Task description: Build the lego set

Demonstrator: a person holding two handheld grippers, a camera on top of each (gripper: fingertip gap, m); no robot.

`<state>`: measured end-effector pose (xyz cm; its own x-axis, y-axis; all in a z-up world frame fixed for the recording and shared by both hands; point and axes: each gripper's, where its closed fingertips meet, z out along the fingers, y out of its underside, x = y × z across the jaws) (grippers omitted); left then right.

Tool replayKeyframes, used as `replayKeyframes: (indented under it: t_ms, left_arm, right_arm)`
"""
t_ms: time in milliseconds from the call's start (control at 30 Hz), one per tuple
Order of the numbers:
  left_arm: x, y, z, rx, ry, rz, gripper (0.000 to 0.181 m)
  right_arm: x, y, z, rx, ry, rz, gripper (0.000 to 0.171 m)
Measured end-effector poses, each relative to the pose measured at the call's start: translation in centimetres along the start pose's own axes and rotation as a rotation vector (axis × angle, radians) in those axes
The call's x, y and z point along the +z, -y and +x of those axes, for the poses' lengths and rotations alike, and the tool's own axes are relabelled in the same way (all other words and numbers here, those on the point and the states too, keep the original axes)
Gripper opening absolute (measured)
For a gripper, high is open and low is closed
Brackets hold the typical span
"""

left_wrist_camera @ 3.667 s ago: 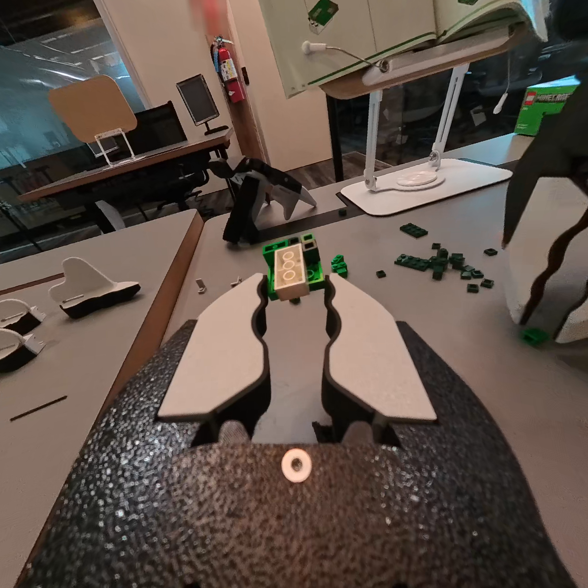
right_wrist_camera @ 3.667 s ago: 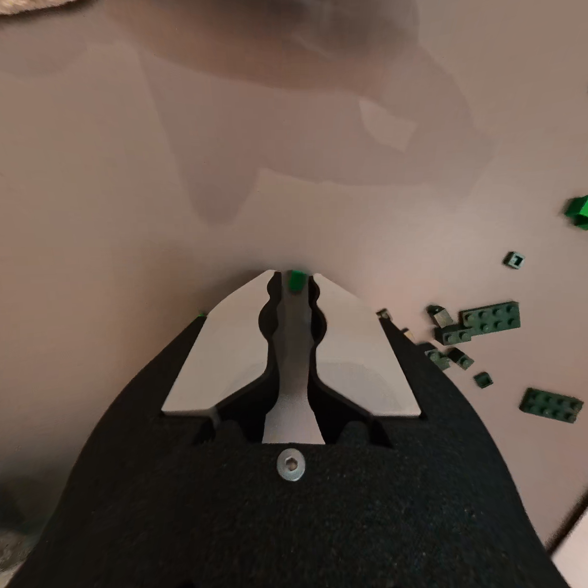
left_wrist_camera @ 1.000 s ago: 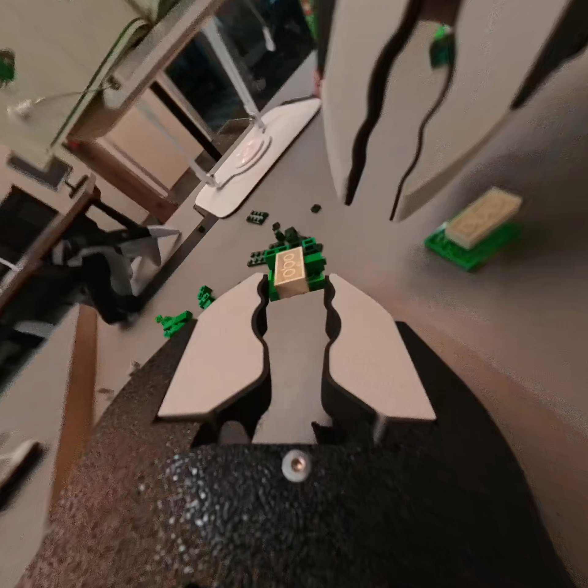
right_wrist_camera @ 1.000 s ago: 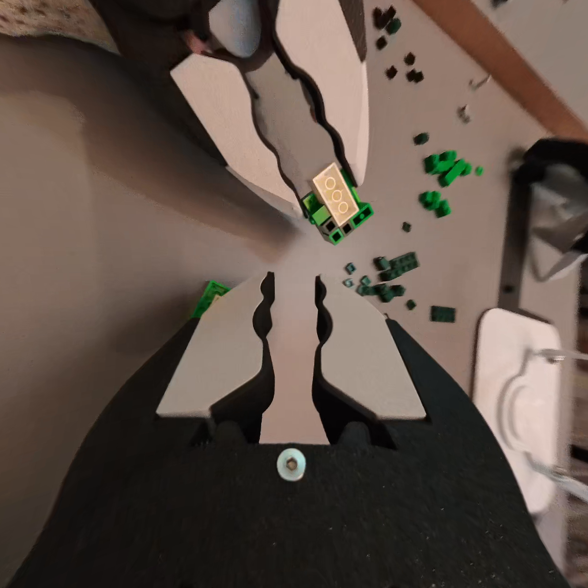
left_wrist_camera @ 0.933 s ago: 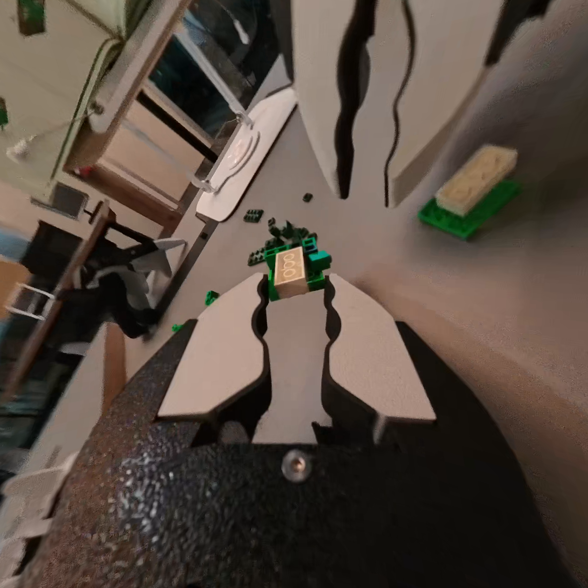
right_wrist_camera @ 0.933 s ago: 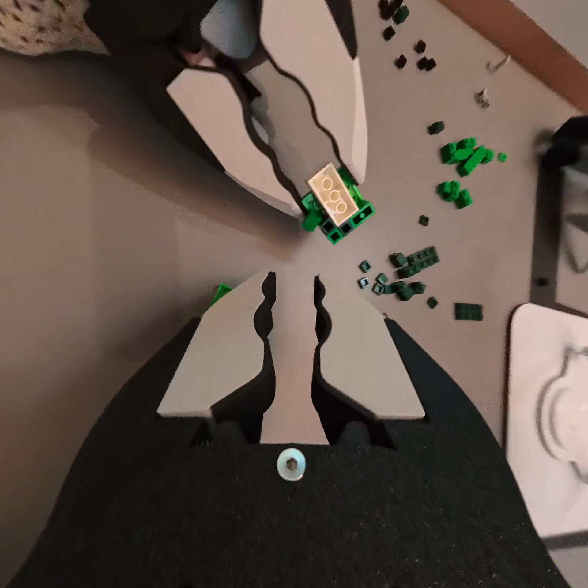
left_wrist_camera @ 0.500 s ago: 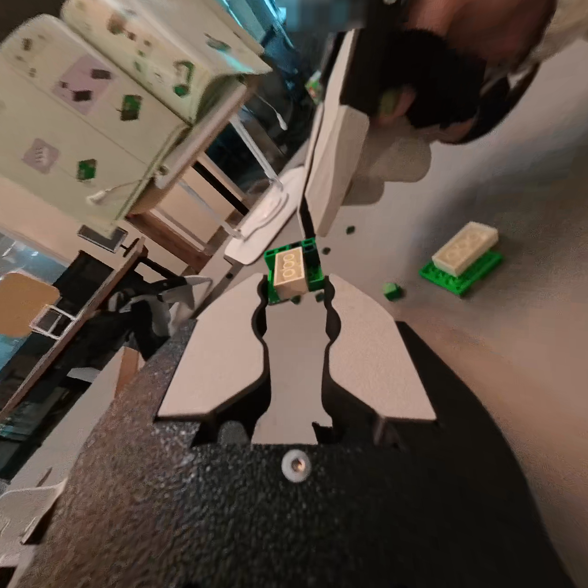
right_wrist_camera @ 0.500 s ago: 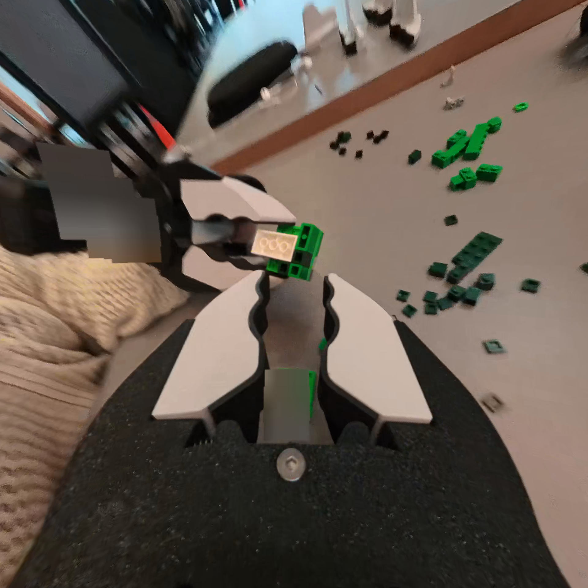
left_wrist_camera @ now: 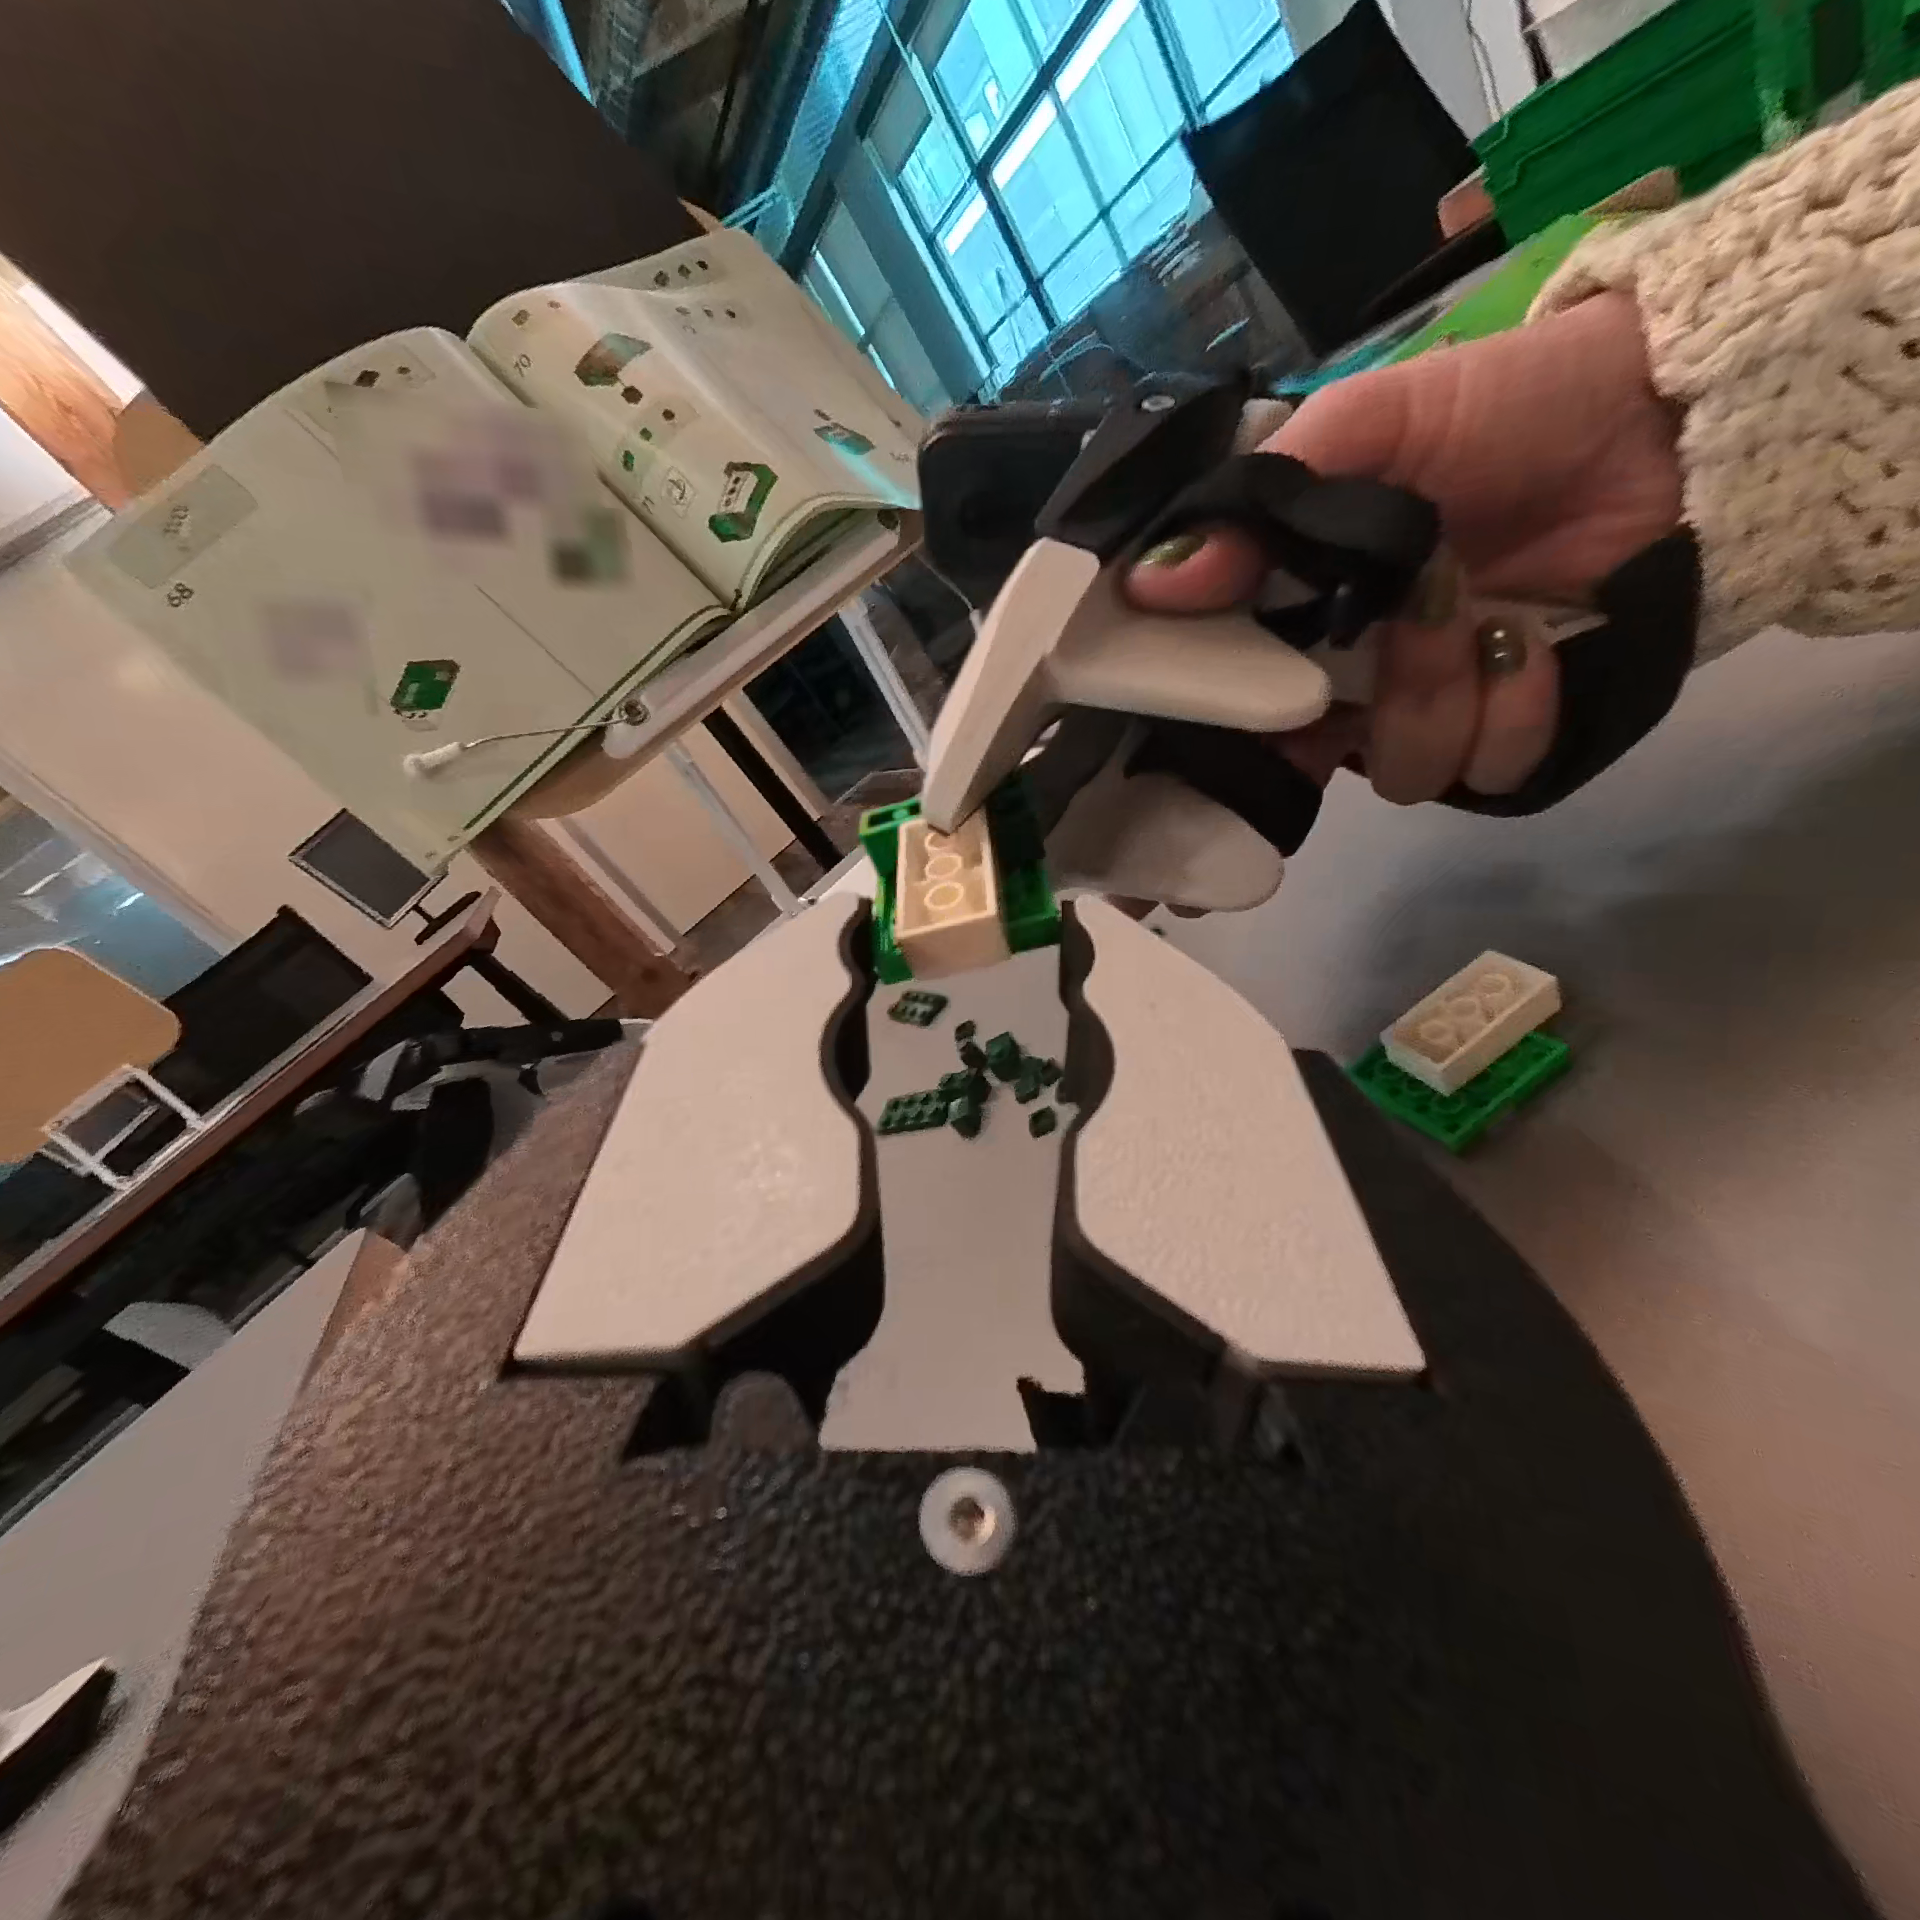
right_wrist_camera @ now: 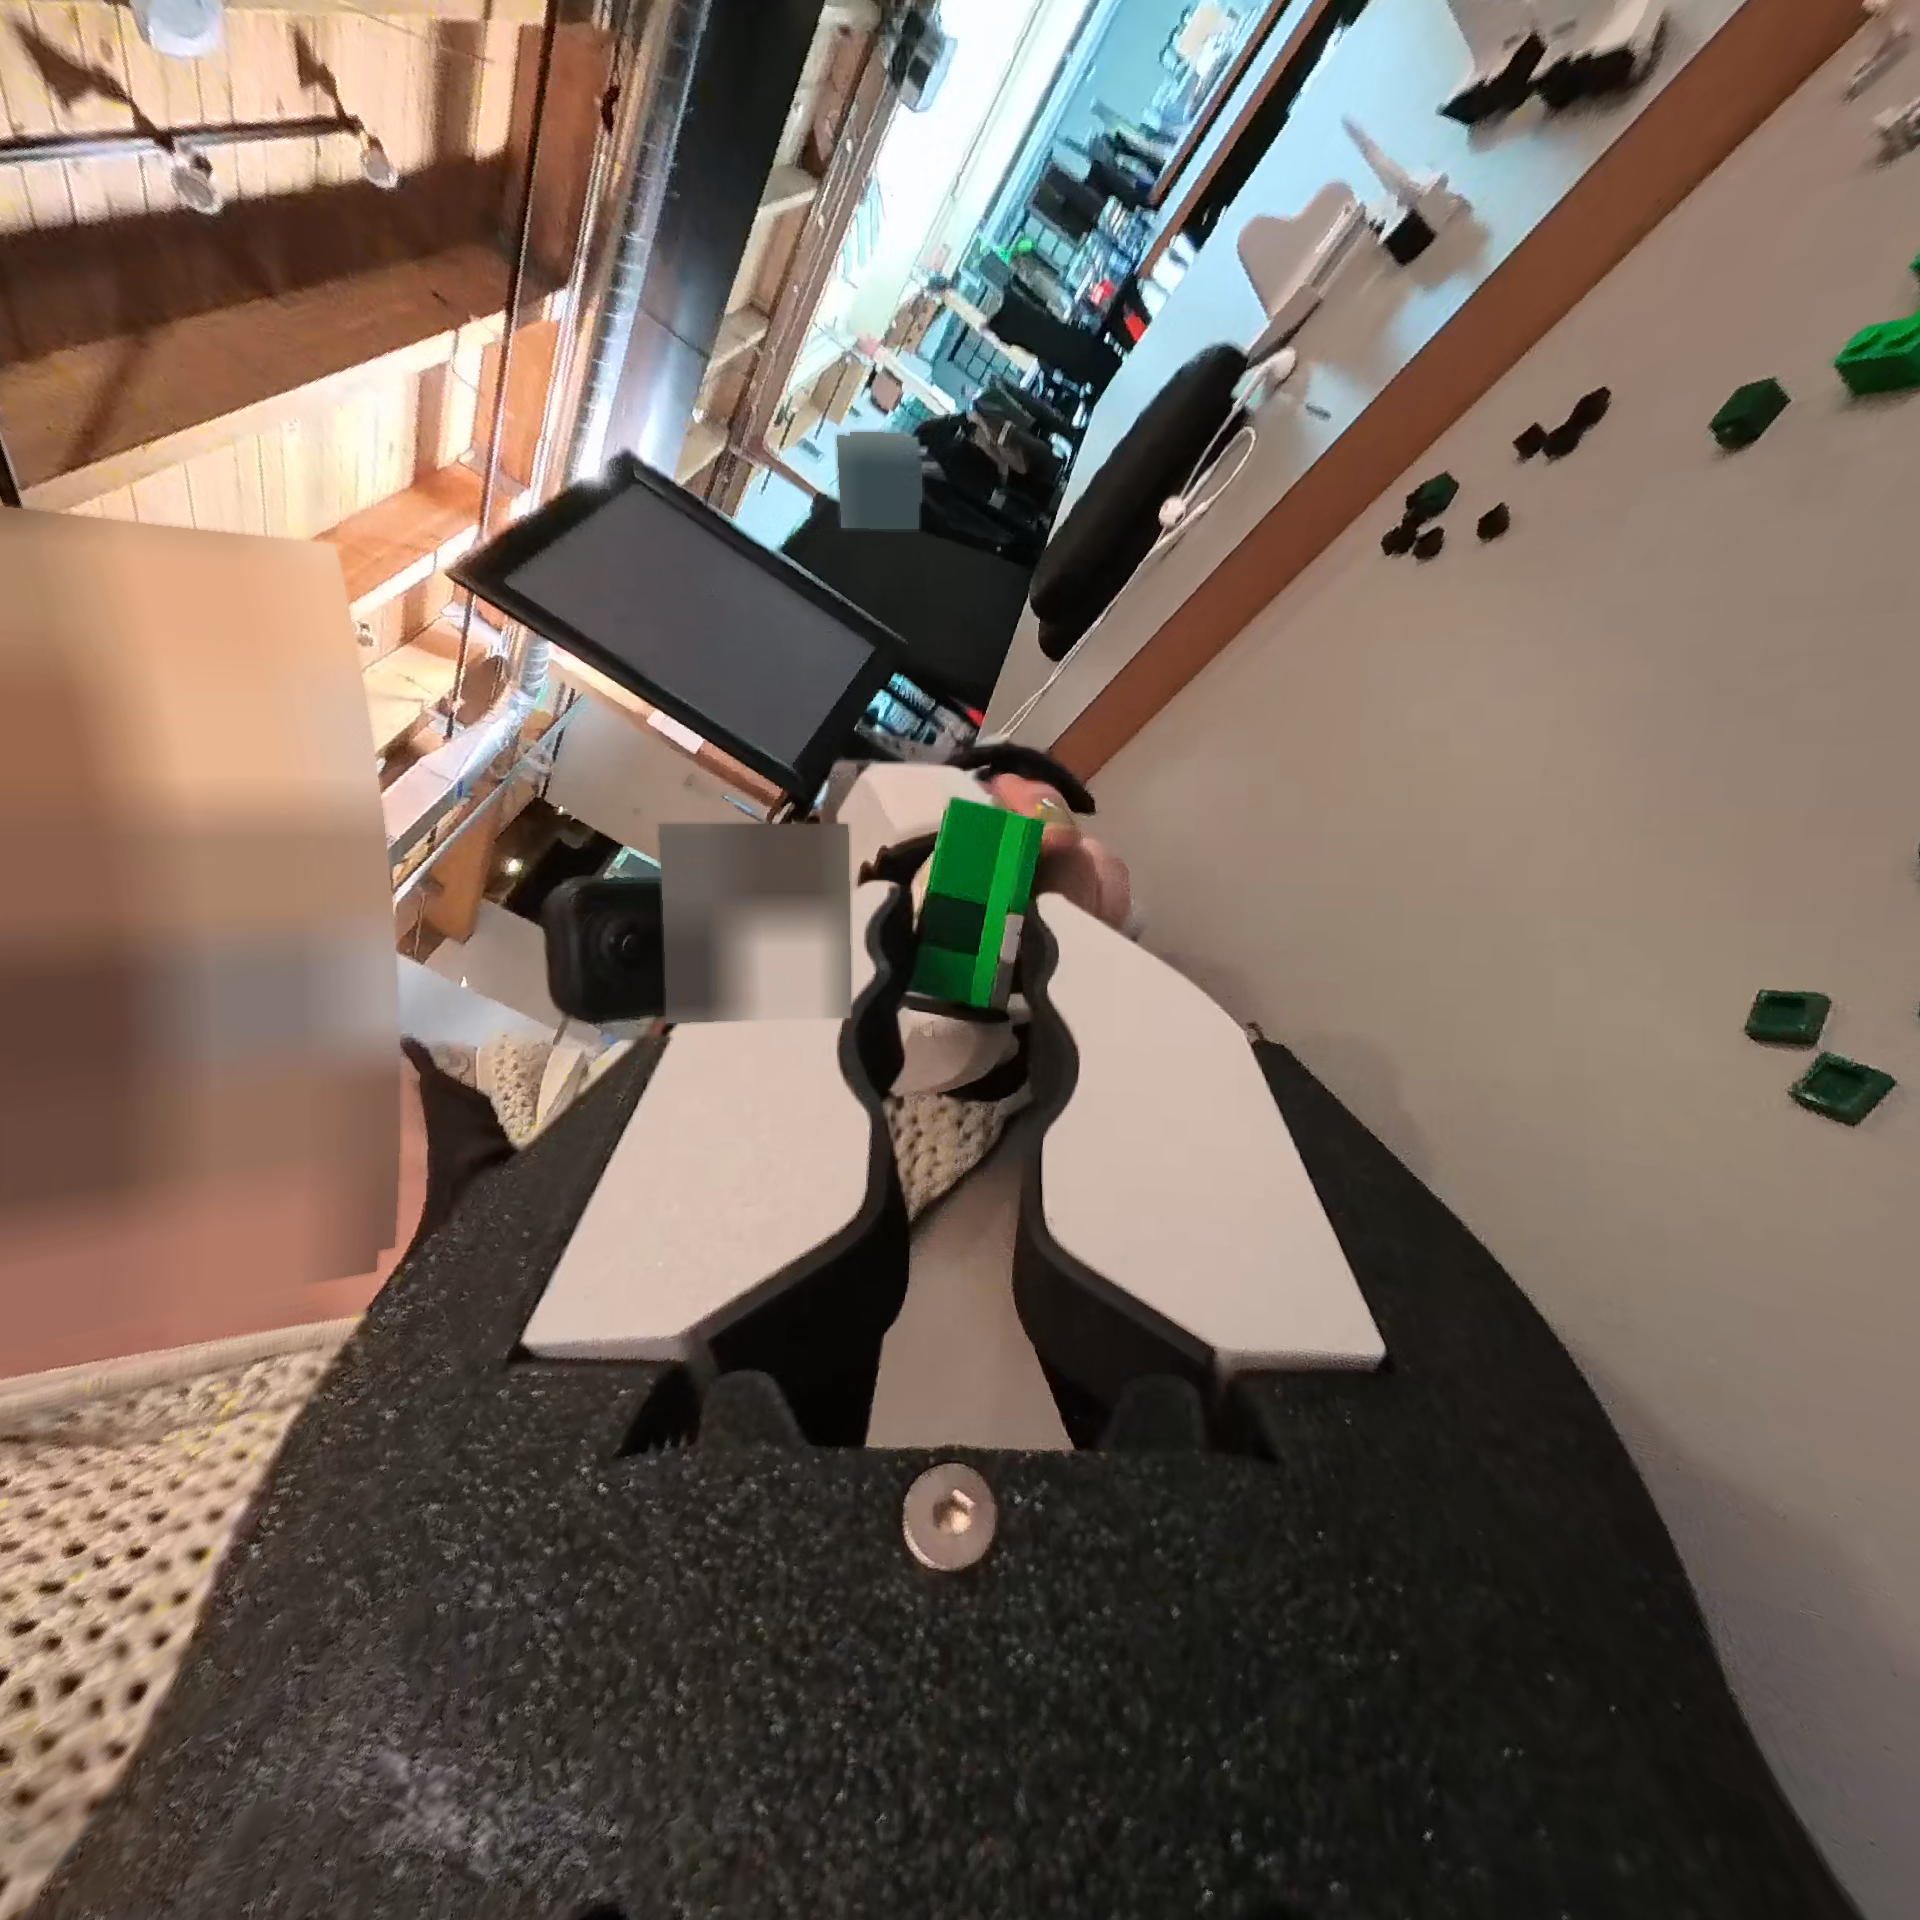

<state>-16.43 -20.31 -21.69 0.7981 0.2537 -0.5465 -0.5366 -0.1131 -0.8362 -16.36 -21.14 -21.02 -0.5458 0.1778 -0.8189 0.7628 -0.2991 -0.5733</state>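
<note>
Right wrist view: left hand-held gripper (right_wrist_camera: 935,883) mostly hidden behind green block (right_wrist_camera: 977,914).

My left gripper (left_wrist_camera: 966,940) pinches with its jaws nearly together. My right gripper (right_wrist_camera: 951,935) meets it tip to tip, jaws narrowed, my right hand (left_wrist_camera: 1496,582) wrapping its handle.

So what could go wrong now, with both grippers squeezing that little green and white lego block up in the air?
1. The block is pinched only at the fingertips of the left gripper, above the table. A hard push could pop it out.
2. The right gripper presses at an angle, so pieces might snap apart or go on crooked.
3. If it falls, it could hit the loose dark green pieces below and scatter them.
</note>
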Motion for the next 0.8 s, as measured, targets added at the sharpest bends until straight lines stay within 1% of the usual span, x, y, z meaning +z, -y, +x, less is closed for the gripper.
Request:
replayKeyframes:
  t_ms: [67, 133, 200, 267, 367, 433, 500, 600, 667, 767, 800]
  left_arm:
    - [-0.2, 0.6, 0.8, -0.051, -0.081, 0.051, 0.037]
    - [-0.6, 1.4, 1.5, -0.134, -0.183, 0.102, 0.053]
    - [-1.1, 1.6, 2.0, -0.184, -0.268, 0.115, 0.061]
    - [-1.4, 1.9, 2.8, -0.188, -0.327, 0.126, 0.062]
    - [-1.3, 2.4, 3.8, -0.156, -0.364, 0.121, 0.063]
    - [-1.1, 2.7, 4.6, -0.138, -0.384, 0.115, 0.068]
    - [-1.2, 2.9, 5.5, -0.126, -0.422, 0.116, 0.065]
    - [-1.4, 3.1, 6.3, -0.114, -0.463, 0.118, 0.054]
    - [-1.5, 3.2, 6.6, -0.105, -0.483, 0.124, 0.047]
    - [-1.7, 3.1, 6.8, -0.109, -0.515, 0.113, 0.045]
    - [-1.5, 2.8, 6.3, -0.105, -0.483, 0.094, 0.045]
  right_arm:
    - [-0.3, -0.3, -0.3, 0.001, 0.012, -0.060, 0.018]
    - [-0.9, -1.0, -1.1, 0.031, 0.059, -0.176, 0.018]
    - [-1.5, -2.0, -1.5, 0.058, 0.084, -0.313, 0.019]
    - [-1.8, -3.0, -1.7, 0.070, 0.086, -0.439, 0.018]
    - [-2.2, -4.5, -2.3, 0.086, 0.091, -0.616, 0.018]
    - [-2.2, -5.1, -3.0, 0.095, 0.124, -0.690, 0.018]
    - [-2.4, -5.7, -3.1, 0.106, 0.125, -0.753, 0.019]
    - [-2.6, -6.4, -3.2, 0.119, 0.120, -0.810, 0.018]
    - [-2.6, -6.5, -3.3, 0.127, 0.125, -0.823, 0.018]
    - [-2.6, -6.8, -3.3, 0.125, 0.126, -0.840, 0.019]
    - [-2.3, -6.4, -3.0, 0.112, 0.104, -0.807, 0.019]
